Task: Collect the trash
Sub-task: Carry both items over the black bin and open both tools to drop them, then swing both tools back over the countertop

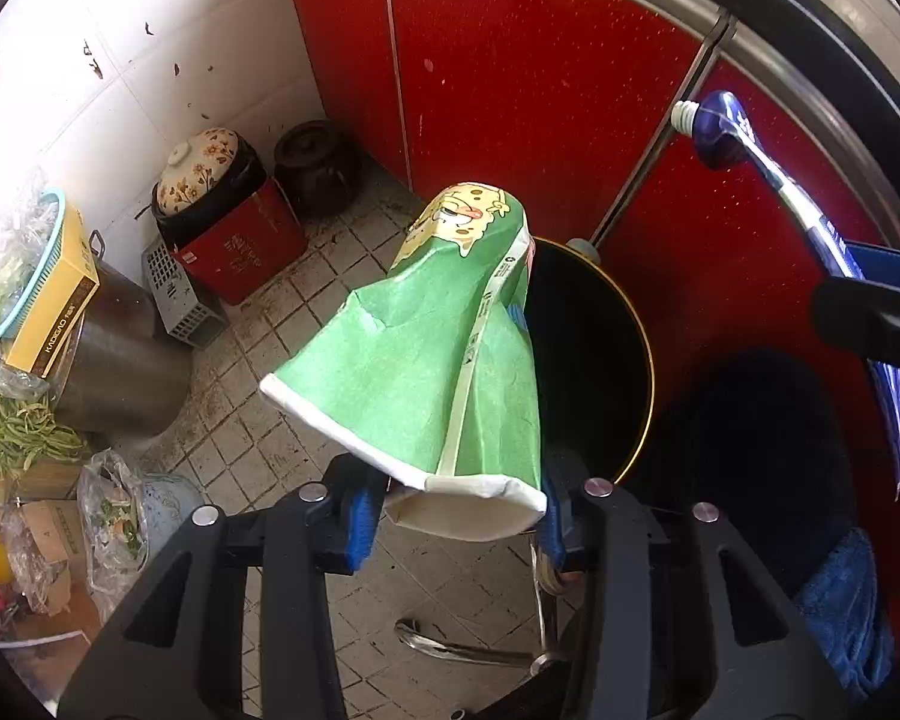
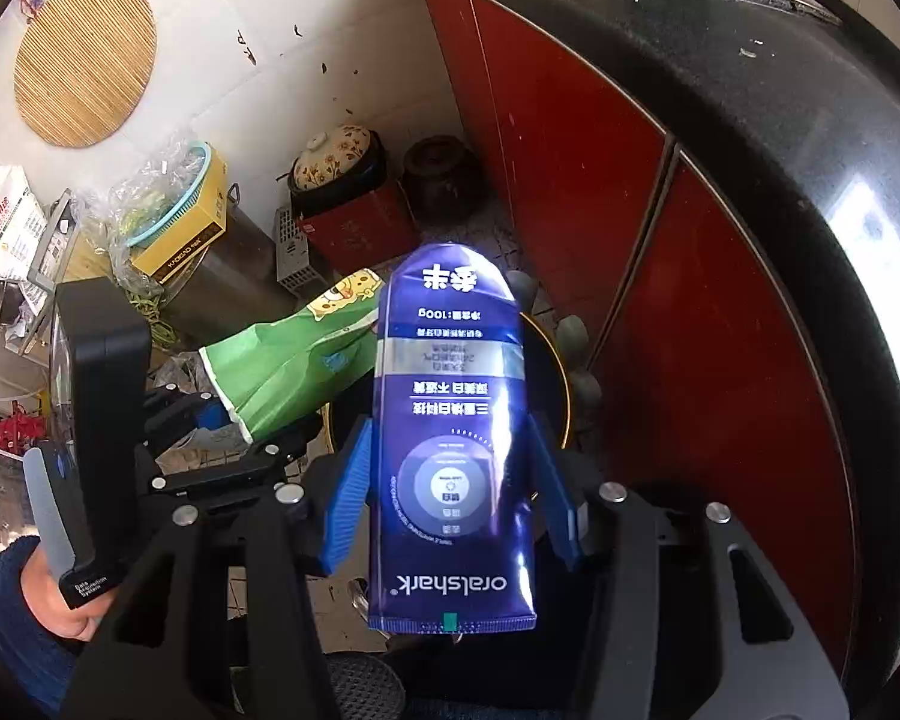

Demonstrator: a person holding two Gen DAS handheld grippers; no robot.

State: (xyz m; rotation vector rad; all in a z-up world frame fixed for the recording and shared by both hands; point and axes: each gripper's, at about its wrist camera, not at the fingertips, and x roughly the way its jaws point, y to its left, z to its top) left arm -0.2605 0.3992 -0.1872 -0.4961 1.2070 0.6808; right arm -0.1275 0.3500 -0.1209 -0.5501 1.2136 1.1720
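A crushed green paper cup (image 1: 438, 348) with a cartoon print sticks out from my left gripper (image 1: 456, 510), whose blue pads are shut on its white rim end. The cup hangs over the near edge of a black bin with a gold rim (image 1: 645, 324). At the right edge of the left wrist view, a blue toothpaste tube (image 1: 726, 126) with a white threaded neck is held by my right gripper (image 1: 858, 294). In the right wrist view, the tube (image 2: 450, 420) lies between the blue pads of my right gripper (image 2: 450, 492), above the bin (image 2: 564, 396). The cup (image 2: 294, 360) and left gripper (image 2: 210, 420) are to its left.
Red cabinet doors (image 1: 540, 90) and a dark countertop edge (image 2: 750, 120) stand behind the bin. On the tiled floor (image 1: 306, 312) at left are a floral-lidded pot (image 1: 201, 171) on a red box, a dark jar (image 1: 312, 162), a steel pot (image 1: 120, 366) and bags of scraps. A hand (image 2: 42, 594) grips the left handle.
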